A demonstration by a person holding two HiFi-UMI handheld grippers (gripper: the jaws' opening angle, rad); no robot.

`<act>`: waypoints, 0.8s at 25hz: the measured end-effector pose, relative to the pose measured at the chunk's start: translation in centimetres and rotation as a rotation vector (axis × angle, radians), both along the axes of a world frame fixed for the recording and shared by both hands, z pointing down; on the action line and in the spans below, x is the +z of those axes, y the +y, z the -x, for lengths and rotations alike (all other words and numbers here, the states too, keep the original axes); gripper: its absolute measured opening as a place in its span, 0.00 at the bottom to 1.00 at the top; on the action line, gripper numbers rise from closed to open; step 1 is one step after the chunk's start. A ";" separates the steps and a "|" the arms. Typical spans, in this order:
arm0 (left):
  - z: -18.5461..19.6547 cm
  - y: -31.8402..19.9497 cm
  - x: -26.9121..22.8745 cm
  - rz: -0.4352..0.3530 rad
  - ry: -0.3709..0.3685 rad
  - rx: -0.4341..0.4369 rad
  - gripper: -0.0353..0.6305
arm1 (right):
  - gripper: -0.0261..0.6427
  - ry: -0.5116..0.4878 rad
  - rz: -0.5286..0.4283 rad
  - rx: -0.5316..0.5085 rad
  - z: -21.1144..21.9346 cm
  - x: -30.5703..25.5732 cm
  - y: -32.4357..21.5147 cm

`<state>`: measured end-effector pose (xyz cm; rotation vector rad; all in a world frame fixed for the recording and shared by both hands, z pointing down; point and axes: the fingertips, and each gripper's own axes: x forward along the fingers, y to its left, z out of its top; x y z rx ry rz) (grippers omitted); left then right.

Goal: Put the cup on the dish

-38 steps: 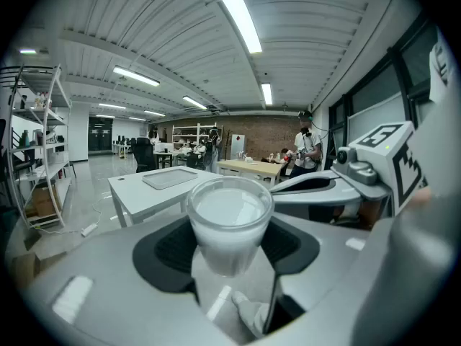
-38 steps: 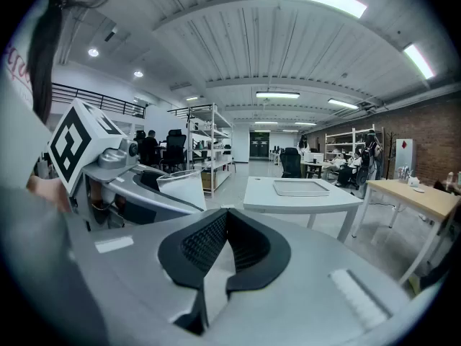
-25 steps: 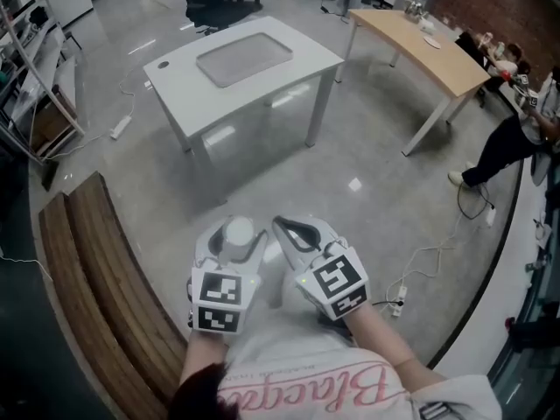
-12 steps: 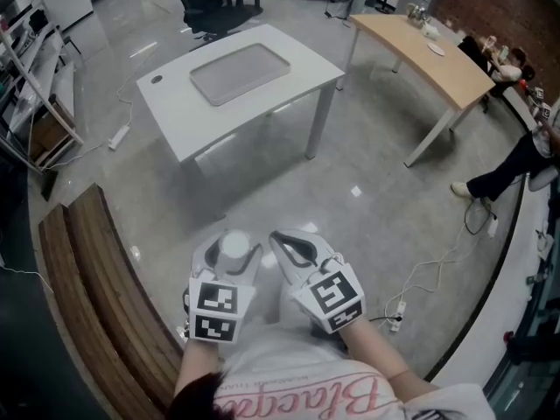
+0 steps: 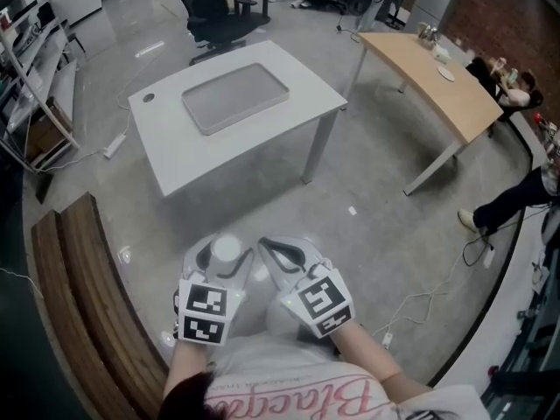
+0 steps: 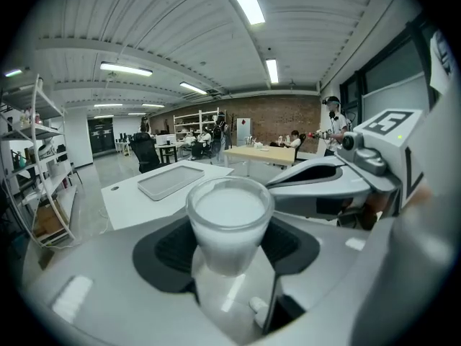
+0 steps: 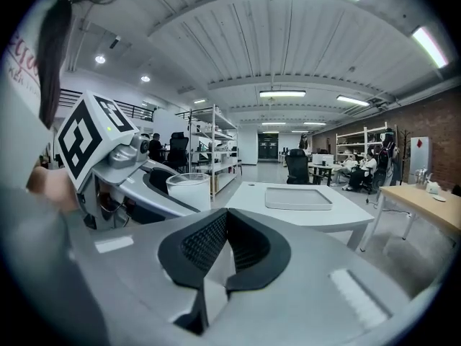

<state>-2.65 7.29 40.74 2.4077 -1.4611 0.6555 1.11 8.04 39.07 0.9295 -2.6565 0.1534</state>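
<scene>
The left tool [image 5: 224, 261] grips a frosted white cup [image 5: 226, 250], upright, its jaws spread wide and both dark pads pressed to the cup's sides. The cup is held in the air close to the person's chest, well apart from the white counter [image 5: 289, 116], where the shallow grey rectangular dish [image 5: 234, 97] lies. The right tool [image 5: 282, 254] is just beside it, jaws drawn together on nothing. Pink cursive lettering [image 5: 297, 401] crosses the person's shirt upside down; only "Bla" can be read with confidence.
</scene>
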 end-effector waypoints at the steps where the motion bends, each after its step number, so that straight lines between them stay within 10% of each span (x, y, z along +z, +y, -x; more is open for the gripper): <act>1: -0.3 -0.8 -0.1 0.001 0.002 -0.005 0.44 | 0.04 -0.001 0.001 -0.008 -0.2 -0.1 -0.8; 20: -3.6 -8.5 -0.7 -0.022 0.031 -0.127 0.44 | 0.04 0.023 -0.023 -0.139 -2.9 -0.8 -9.0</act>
